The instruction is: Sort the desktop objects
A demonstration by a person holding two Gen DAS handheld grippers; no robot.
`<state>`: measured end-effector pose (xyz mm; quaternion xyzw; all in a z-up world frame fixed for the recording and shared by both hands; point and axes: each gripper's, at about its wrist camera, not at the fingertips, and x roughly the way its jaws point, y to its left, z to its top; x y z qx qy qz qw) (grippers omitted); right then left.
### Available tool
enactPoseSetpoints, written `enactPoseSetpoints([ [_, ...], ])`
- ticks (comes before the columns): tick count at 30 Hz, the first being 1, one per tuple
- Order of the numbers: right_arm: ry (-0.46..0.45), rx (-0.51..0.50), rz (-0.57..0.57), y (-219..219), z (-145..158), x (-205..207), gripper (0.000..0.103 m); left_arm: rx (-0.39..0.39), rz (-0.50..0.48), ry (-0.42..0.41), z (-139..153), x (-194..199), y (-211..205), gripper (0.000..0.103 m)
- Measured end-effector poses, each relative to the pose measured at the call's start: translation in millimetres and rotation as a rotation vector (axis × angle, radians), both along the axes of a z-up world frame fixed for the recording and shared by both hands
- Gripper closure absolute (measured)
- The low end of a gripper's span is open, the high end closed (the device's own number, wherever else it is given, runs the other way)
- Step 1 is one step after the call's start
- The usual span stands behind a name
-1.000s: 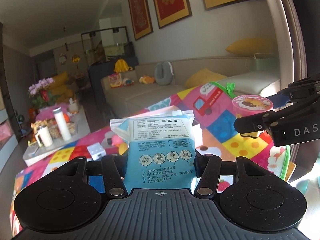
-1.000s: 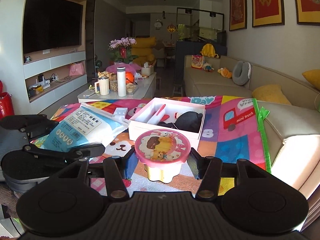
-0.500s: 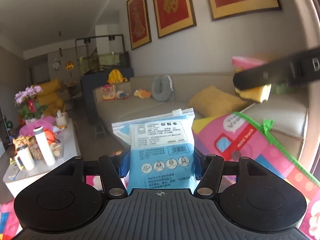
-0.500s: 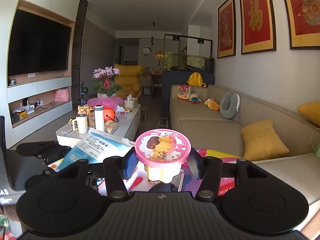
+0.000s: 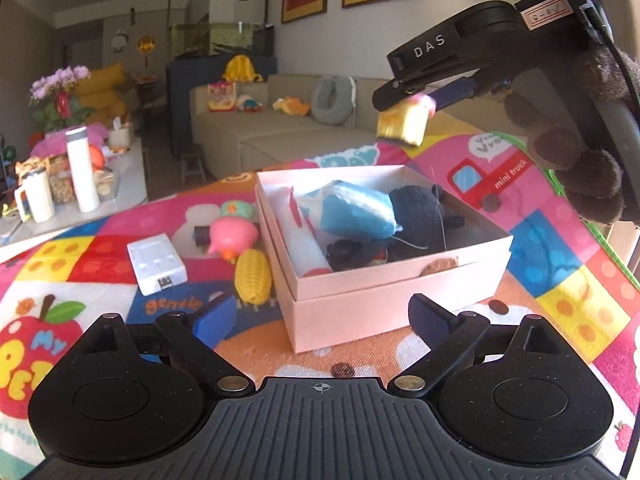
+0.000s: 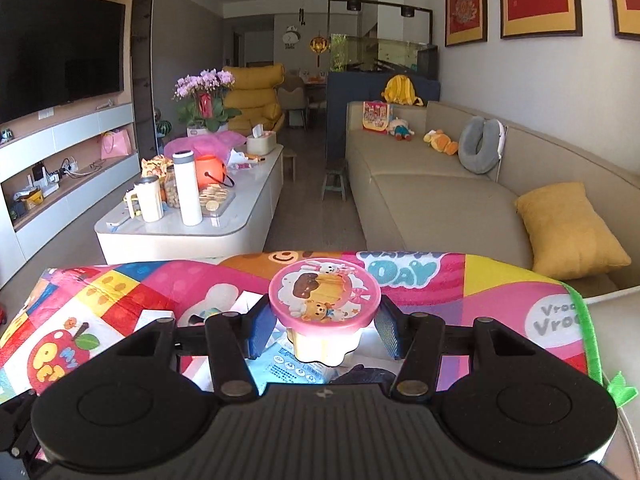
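My left gripper (image 5: 322,312) stands open just in front of the pink box (image 5: 400,276), its jaws still opening and nothing between them. The blue mask packet (image 5: 356,216) lies inside the box, against a dark plush (image 5: 416,212). My right gripper (image 6: 324,332) hangs above the box's far right side with the pink-lidded pudding cup (image 6: 324,300) between its fingers. Its jaws are opening, but the pads still touch the lid's rim. The left wrist view shows the cup (image 5: 402,124) in the air over the box.
A white tube (image 5: 304,244) also lies in the box. Left of the box on the colourful mat (image 5: 560,248) are a corn toy (image 5: 252,280), a pink toy (image 5: 232,236) and a white charger (image 5: 156,264). Beyond are a sofa (image 6: 420,196) and coffee table (image 6: 192,236).
The left gripper let go of the blue packet, which now lies in the box, and dropped lower. The right gripper carried the pudding cup over the box.
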<state>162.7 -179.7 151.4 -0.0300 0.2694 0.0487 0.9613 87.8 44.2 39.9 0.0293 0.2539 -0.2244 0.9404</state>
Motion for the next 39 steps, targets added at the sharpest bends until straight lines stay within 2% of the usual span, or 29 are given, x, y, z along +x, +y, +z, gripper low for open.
enactPoseSetpoints([
  [4,0.047,-0.021,-0.022,0,-20,16,0.039,-0.045,-0.034,0.018,-8,10,-7,0.005],
  [5,0.062,-0.016,-0.021,-2,-25,19,0.046,-0.045,-0.045,0.028,-10,13,-11,0.005],
  [6,0.080,-0.006,-0.013,-3,-30,23,0.057,-0.044,-0.057,0.038,-12,14,-15,0.005],
  [8,0.129,0.037,0.018,-3,-39,30,0.065,-0.047,-0.089,0.049,-13,12,-23,0.004],
  [10,0.206,0.081,0.078,2,-52,34,0.065,-0.048,-0.124,0.049,-13,4,-26,0.004],
  [12,0.269,0.059,0.137,19,-67,31,0.067,-0.060,-0.153,0.053,-13,-2,-22,0.004],
  [15,0.274,-0.042,0.199,41,-65,13,0.065,-0.014,-0.044,0.024,-12,-15,0,0.003],
  [17,0.321,-0.055,0.227,48,-51,7,0.065,0.026,0.103,-0.001,-15,-21,23,0.000],
  [18,0.310,-0.066,0.233,52,-41,3,0.065,0.040,0.186,0.003,-16,-20,34,0.000],
  [20,0.258,-0.082,0.236,65,-21,2,0.064,0.030,0.319,0.038,-21,-13,55,0.000],
  [22,0.248,-0.052,0.247,83,-7,15,0.062,-0.037,0.391,0.082,-26,-6,77,0.000],
  [25,0.293,-0.029,0.240,118,-10,51,0.052,-0.136,0.395,0.134,-31,-1,99,0.000],
  [28,0.313,-0.134,0.182,156,-34,100,0.051,-0.162,0.385,0.118,-30,-1,104,0.000],
  [29,0.321,-0.166,0.158,165,-43,115,0.053,-0.166,0.380,0.116,-31,-4,102,0.000],
  [30,0.337,-0.194,0.130,174,-55,131,0.062,-0.168,0.379,0.115,-31,-5,101,0.000],
  [32,0.366,-0.230,0.087,184,-75,156,0.073,-0.176,0.379,0.122,-32,-5,101,0.000],
  [36,0.444,-0.265,0.032,189,-107,178,0.073,-0.193,0.379,0.156,-34,-3,104,0.000],
  [39,0.511,-0.280,0.072,189,-114,162,0.071,-0.154,0.355,0.160,-34,-5,98,0.000],
])
